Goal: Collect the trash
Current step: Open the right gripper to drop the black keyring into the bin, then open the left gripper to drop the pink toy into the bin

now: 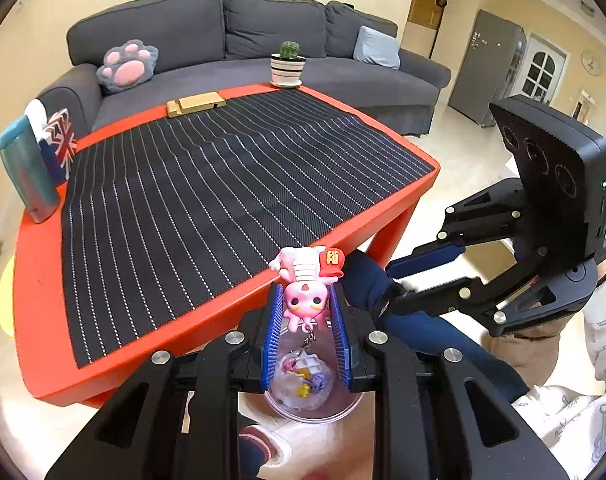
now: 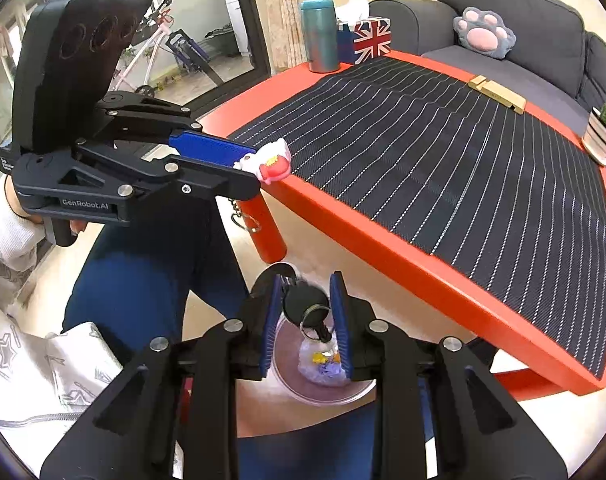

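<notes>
My left gripper (image 1: 306, 312) is shut on a pink toy keychain (image 1: 305, 294), whose chain hangs down over a clear round bin (image 1: 315, 408) on the floor. The bin holds crumpled wrappers (image 1: 303, 376). In the right wrist view the left gripper (image 2: 249, 166) holds the toy (image 2: 269, 162) at the red table's edge. My right gripper (image 2: 306, 312) is shut on a black key fob with a ring (image 2: 307, 306), above the same bin (image 2: 323, 390). The right gripper (image 1: 399, 284) also shows in the left wrist view, to the right of the toy.
A red table (image 1: 39, 280) with a black striped mat (image 1: 223, 184) carries a teal bottle (image 1: 25, 168), a flag tissue box (image 1: 59, 144), a wooden stand (image 1: 195, 104) and a potted cactus (image 1: 288, 65). A grey sofa (image 1: 231, 40) stands behind. My legs are beside the bin.
</notes>
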A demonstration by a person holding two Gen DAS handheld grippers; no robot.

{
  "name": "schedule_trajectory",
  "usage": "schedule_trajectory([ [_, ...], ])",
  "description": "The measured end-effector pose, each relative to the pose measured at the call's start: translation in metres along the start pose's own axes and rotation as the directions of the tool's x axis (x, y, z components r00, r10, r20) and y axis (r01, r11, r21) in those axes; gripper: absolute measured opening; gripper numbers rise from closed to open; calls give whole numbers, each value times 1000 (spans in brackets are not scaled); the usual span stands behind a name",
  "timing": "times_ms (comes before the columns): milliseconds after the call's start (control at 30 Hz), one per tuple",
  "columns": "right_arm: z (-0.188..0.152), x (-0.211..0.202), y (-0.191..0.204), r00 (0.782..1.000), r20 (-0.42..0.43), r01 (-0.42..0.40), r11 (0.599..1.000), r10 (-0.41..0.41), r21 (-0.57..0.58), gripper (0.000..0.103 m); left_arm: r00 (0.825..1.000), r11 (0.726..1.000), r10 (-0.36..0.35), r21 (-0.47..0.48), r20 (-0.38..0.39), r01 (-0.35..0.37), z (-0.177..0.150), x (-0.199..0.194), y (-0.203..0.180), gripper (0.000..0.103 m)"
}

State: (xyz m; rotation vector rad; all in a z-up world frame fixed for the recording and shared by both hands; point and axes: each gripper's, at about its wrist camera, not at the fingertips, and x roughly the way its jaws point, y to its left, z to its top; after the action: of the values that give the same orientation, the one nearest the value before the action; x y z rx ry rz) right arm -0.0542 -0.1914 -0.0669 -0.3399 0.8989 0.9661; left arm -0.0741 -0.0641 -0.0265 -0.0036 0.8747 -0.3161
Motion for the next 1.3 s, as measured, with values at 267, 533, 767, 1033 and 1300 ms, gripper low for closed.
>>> schedule_trajectory([
  [267,-2,-6,-15,998,41,45,994,-49,98,93,1000,1000,-11,-1,-17,10,-3,6,0,24],
  [533,-5,-18,-19,993,46,101,985,-108,137,97,999,1000,-22,-4,-31,22,-4,11,0,24],
  [767,-4,-41,-23,986,100,114,974,-136,198,98,999,999,-32,6,-32,32,-4,12,-4,24],
  [1033,-6,-53,-30,977,126,142,964,-173,223,98,998,998,-50,22,-42,51,-4,16,-16,24],
  [1300,-10,-59,-37,972,133,154,957,-191,246,98,997,997,-64,29,-44,65,-2,16,-23,24],
])
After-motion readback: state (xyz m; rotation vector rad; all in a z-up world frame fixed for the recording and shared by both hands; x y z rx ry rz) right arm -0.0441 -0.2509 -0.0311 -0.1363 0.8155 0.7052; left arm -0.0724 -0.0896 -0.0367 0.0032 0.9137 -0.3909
